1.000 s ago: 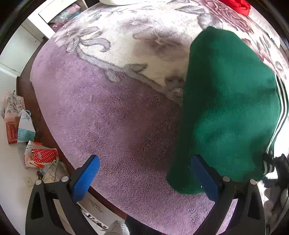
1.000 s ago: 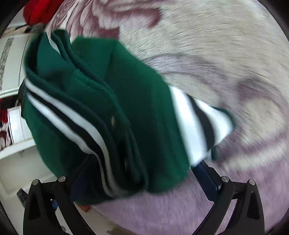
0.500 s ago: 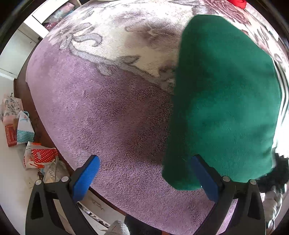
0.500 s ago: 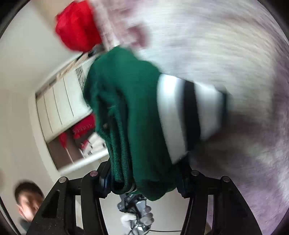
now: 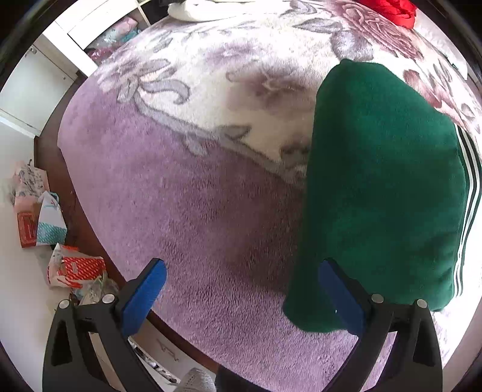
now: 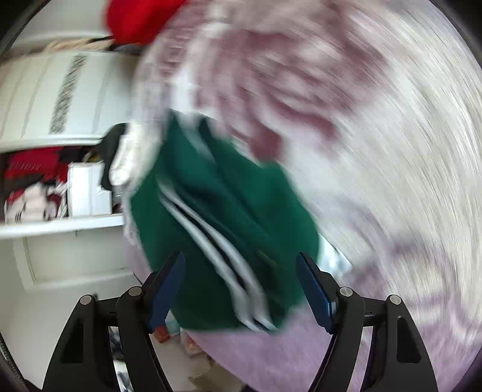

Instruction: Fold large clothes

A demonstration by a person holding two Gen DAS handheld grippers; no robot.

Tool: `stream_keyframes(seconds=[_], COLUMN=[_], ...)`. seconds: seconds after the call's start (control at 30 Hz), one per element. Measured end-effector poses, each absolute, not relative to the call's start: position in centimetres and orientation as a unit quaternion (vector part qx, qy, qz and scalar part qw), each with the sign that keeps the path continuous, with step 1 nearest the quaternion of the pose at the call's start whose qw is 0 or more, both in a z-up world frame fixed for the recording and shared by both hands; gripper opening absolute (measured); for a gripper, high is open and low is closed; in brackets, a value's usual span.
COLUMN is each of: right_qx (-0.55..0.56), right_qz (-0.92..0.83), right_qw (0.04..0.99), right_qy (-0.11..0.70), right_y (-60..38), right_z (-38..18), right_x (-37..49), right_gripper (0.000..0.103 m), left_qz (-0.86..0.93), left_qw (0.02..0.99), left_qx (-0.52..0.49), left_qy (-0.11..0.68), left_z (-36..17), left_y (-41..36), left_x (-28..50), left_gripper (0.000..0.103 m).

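A folded green garment (image 5: 382,187) with white side stripes lies on the purple floral blanket (image 5: 195,196) of a bed, right of centre in the left wrist view. My left gripper (image 5: 242,268) hangs open above the blanket, pointing steeply down, its right finger over the garment's near left corner. The right wrist view is blurred by motion. There the green garment (image 6: 229,211) shows its striped edge between and beyond the fingers of my right gripper (image 6: 241,286). Its jaws are opening and the pads stand off the cloth.
A red garment (image 5: 388,9) lies at the far end of the bed. White cupboards (image 5: 30,81) and bags on the floor (image 5: 45,223) are to the left. Open white shelves (image 6: 60,226) with clothes and a box stand past the bed edge.
Half a second ago my right gripper was shut on the garment's striped end and lifting it. Now its jaws stand wider and the view has swung. The left gripper has stayed in place.
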State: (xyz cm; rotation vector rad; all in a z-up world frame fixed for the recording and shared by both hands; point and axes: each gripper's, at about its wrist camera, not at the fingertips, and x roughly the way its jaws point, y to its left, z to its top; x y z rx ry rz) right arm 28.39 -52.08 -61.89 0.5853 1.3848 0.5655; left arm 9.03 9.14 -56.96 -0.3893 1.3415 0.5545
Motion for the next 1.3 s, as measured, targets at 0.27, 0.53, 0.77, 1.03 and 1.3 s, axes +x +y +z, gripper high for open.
stream_keyframes(seconds=[0.27, 0.53, 0.77, 1.03, 1.3], right_qx=[0.105, 0.173, 0.183, 0.074, 0.064], right_qz=[0.248, 0.142, 0.173, 0.217, 0.13], right_qw=[0.703, 0.767, 0.671, 0.641, 0.705], right_qy=[0.659, 0.602, 0.697, 0.733, 0.694], right_y=[-41.3, -47.2, -47.4, -48.5, -51.7], right_z=[-62.2, -57.8, -63.0, -63.3, -59.7], right_x=[36.8, 33.4, 35.3, 28.7, 25.1], right_gripper=[0.067, 0.009, 0.036, 0.055, 0.011], left_qz=[0.256, 0.239, 0.227, 0.222, 0.221], left_qw=[0.756, 0.768, 0.754, 0.747, 0.744], left_qx=[-0.168, -0.167, -0.154, -0.167, -0.152], left_qy=[0.579, 0.571, 0.597, 0.604, 0.612], left_z=[-55.2, -54.9, -57.7, -58.1, -58.2], left_y=[9.6, 9.9, 9.2, 8.5, 7.8], left_x=[11.7, 14.9, 15.9, 14.9, 13.3], left_gripper=[0.103, 0.103, 0.103, 0.103, 0.103])
